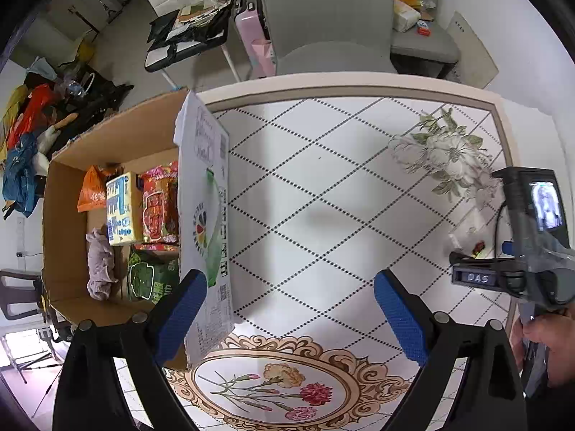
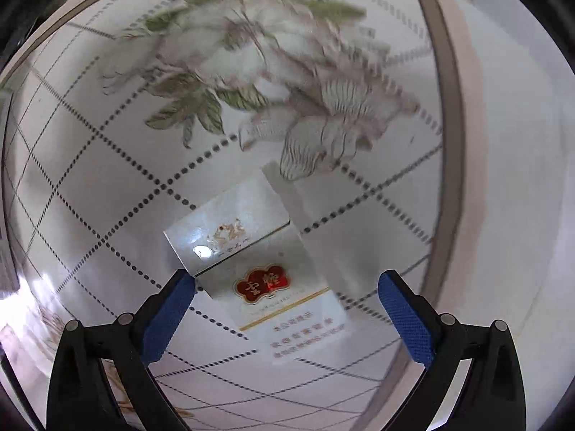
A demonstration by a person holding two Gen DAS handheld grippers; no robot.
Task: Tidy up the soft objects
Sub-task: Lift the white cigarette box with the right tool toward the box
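Observation:
In the left wrist view, a cardboard box [image 1: 72, 186] stands at the table's left edge. It holds an orange bag [image 1: 91, 190], a yellow tissue pack [image 1: 122, 208], a red snack bag [image 1: 158, 208], a green bag [image 1: 151, 280] and a grey cloth [image 1: 99, 265]. My left gripper [image 1: 291, 287] is open and empty over the table beside the box's white flap [image 1: 206, 215]. In the right wrist view, my right gripper [image 2: 285, 287] is open just above a white cigarette pack [image 2: 258, 269] that lies flat on the table. The pack also shows in the left wrist view [image 1: 467, 233].
The table [image 1: 323, 186] has a diamond-patterned cloth with flower prints. Grey chairs [image 1: 323, 18] stand behind its far edge. A pink suitcase [image 1: 251, 25] and clutter lie on the floor at the back left. The right gripper's body [image 1: 532, 237] is at the table's right.

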